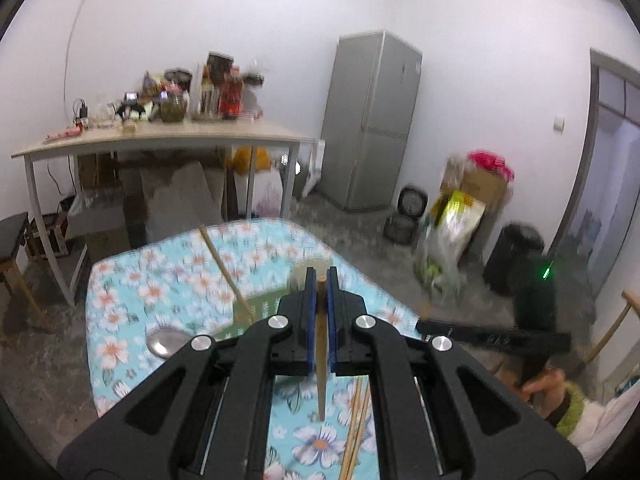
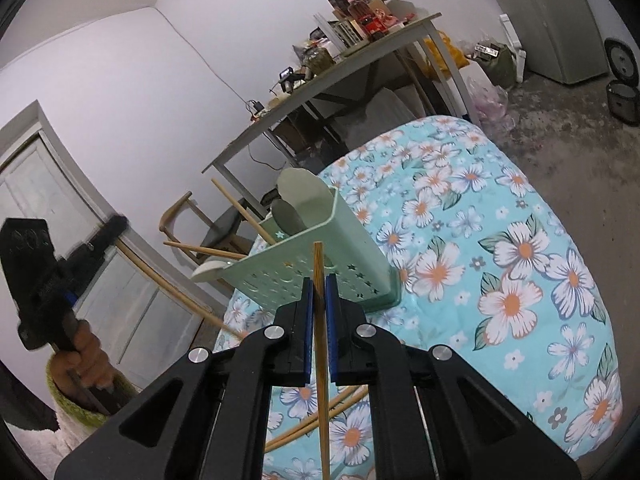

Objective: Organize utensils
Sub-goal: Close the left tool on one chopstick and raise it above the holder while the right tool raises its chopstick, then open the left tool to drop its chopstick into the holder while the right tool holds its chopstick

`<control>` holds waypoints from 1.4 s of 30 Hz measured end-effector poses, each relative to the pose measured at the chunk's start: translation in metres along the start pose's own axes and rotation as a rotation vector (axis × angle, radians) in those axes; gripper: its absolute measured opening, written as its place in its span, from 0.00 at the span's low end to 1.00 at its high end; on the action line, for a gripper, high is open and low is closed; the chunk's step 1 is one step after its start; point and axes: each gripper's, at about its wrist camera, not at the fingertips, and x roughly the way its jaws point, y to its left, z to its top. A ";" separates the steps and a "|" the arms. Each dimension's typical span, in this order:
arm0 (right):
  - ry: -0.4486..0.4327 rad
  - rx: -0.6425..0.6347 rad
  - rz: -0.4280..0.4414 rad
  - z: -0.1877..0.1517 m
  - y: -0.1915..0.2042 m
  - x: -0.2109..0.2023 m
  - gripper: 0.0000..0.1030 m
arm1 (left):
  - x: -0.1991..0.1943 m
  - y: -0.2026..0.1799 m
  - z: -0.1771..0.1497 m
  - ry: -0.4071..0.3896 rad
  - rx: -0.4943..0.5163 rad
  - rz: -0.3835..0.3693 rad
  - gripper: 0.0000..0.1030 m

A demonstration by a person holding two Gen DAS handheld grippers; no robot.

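Note:
My left gripper (image 1: pixel 321 280) is shut on a wooden chopstick (image 1: pixel 321 360) and holds it above the floral tablecloth (image 1: pixel 160 272). My right gripper (image 2: pixel 319 280) is shut on another wooden chopstick (image 2: pixel 320 344), just in front of the green perforated utensil holder (image 2: pixel 320 256). The holder stands on the floral cloth (image 2: pixel 480 240) and holds spoons (image 2: pixel 288 212) and chopsticks (image 2: pixel 240 210). The left gripper (image 2: pixel 44 280) also shows at the left of the right wrist view. Loose chopsticks (image 2: pixel 312 420) lie on the cloth below my right gripper. A metal spoon (image 1: pixel 166 342) lies on the cloth at left.
A long cluttered table (image 1: pixel 160 136) stands against the white wall. A grey fridge (image 1: pixel 372 120) is at the right. Bags and boxes (image 1: pixel 460 216) sit on the floor. A wooden chair (image 2: pixel 192 220) stands beside the table.

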 end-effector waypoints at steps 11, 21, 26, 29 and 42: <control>0.008 0.013 -0.006 0.002 -0.001 0.003 0.06 | -0.037 -0.011 0.072 -0.250 0.012 -0.031 0.04; 0.025 0.012 -0.016 0.006 -0.006 0.007 0.06 | 0.023 0.001 0.085 -0.302 -0.001 0.115 0.04; 0.045 0.023 -0.015 0.006 -0.011 0.014 0.06 | 0.066 0.022 0.070 -0.263 -0.033 0.177 0.04; 0.052 0.026 -0.016 0.005 -0.013 0.017 0.06 | 0.089 0.034 0.057 -0.226 -0.066 0.185 0.04; 0.050 0.001 -0.024 0.007 -0.009 0.017 0.06 | 0.087 0.058 0.029 -0.210 -0.185 0.095 0.26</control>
